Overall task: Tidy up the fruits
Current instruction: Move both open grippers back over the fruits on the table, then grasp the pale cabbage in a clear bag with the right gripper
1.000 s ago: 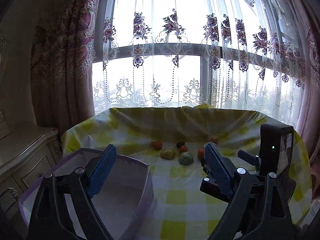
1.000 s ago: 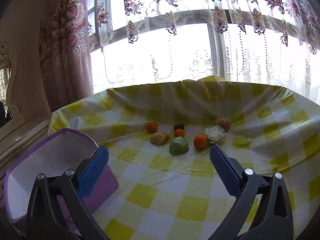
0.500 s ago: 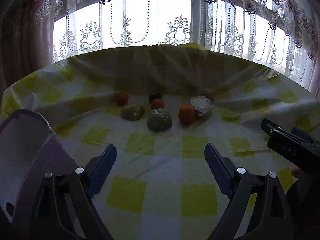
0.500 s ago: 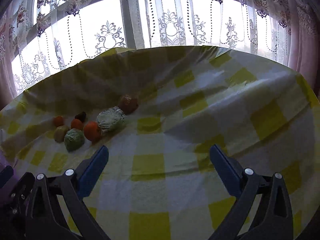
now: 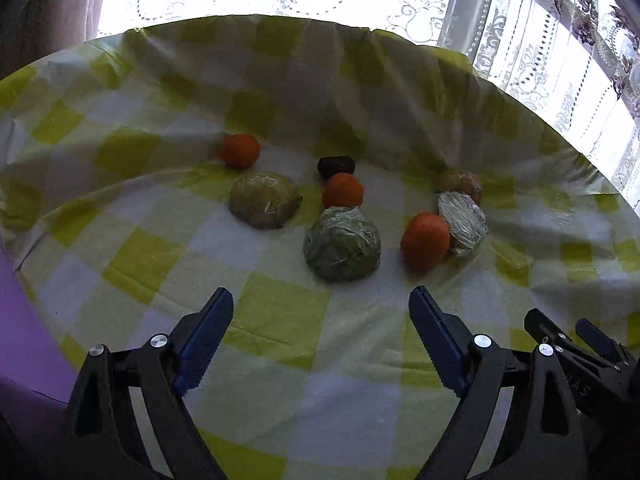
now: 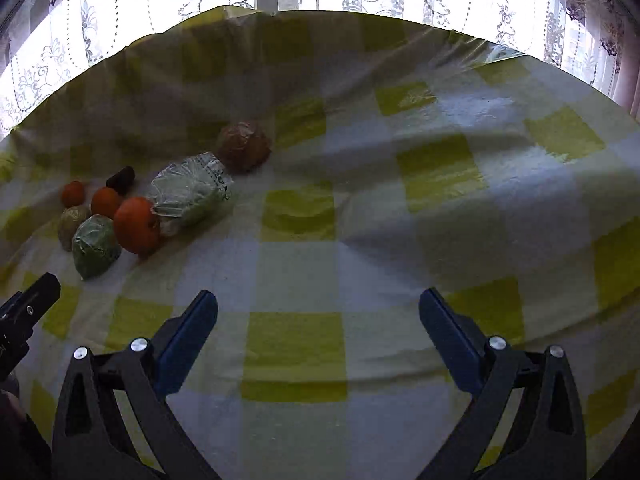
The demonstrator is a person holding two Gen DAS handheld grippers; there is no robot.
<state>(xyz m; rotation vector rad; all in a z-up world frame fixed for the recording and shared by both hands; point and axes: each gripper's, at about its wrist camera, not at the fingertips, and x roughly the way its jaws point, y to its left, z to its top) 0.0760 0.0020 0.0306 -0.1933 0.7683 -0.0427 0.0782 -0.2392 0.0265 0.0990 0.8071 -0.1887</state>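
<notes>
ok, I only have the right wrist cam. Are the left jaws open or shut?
Observer: Open. The left wrist view shows the left gripper wide, with nothing between the jaws.
Operator: What's it lined up on?
Observer: The green wrapped fruit, just ahead of the jaws and not touched.
Operator: Any bin in sight?
Observer: Part of a purple box shows at the left edge of that view.
</notes>
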